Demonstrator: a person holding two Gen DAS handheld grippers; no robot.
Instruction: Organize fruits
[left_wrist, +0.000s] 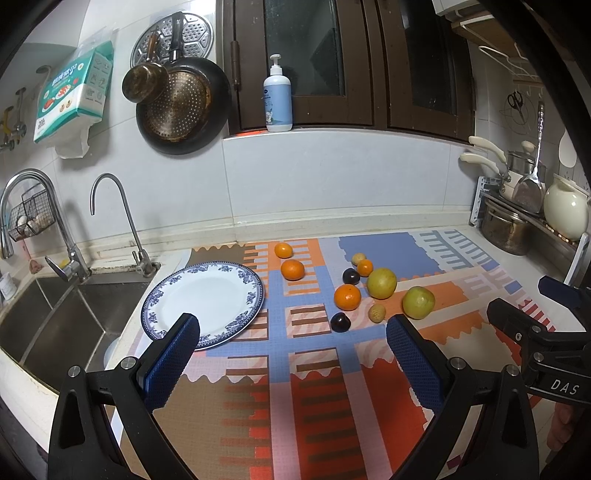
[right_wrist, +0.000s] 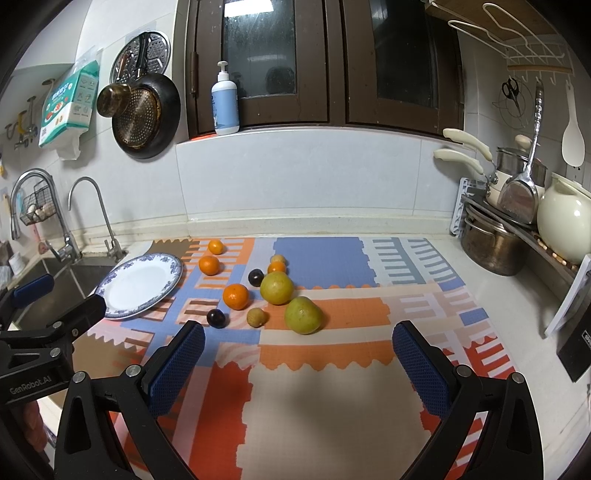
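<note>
An empty blue-rimmed white plate (left_wrist: 170, 295) (right_wrist: 110, 291) lies at the mat's left edge beside the sink. Loose fruit is scattered on the patterned mat: several oranges (left_wrist: 347, 297) (right_wrist: 235, 296), two yellow-green citrus (left_wrist: 418, 302) (right_wrist: 303, 315), two dark plums (left_wrist: 340, 322) (right_wrist: 215, 318) and small yellow fruits (left_wrist: 376, 313) (right_wrist: 256, 316). My left gripper (left_wrist: 291, 354) hangs open above the mat's front, nothing between its blue pads. My right gripper (right_wrist: 298, 356) is also open and empty, just short of the nearest citrus. Each gripper shows at the edge of the other's view.
A steel sink (left_wrist: 55, 317) with two taps lies left of the plate. Pots, a ladle and a cream jug (right_wrist: 565, 221) crowd a rack at the right. A soap bottle (left_wrist: 277, 96) stands on the window sill; pans hang on the wall.
</note>
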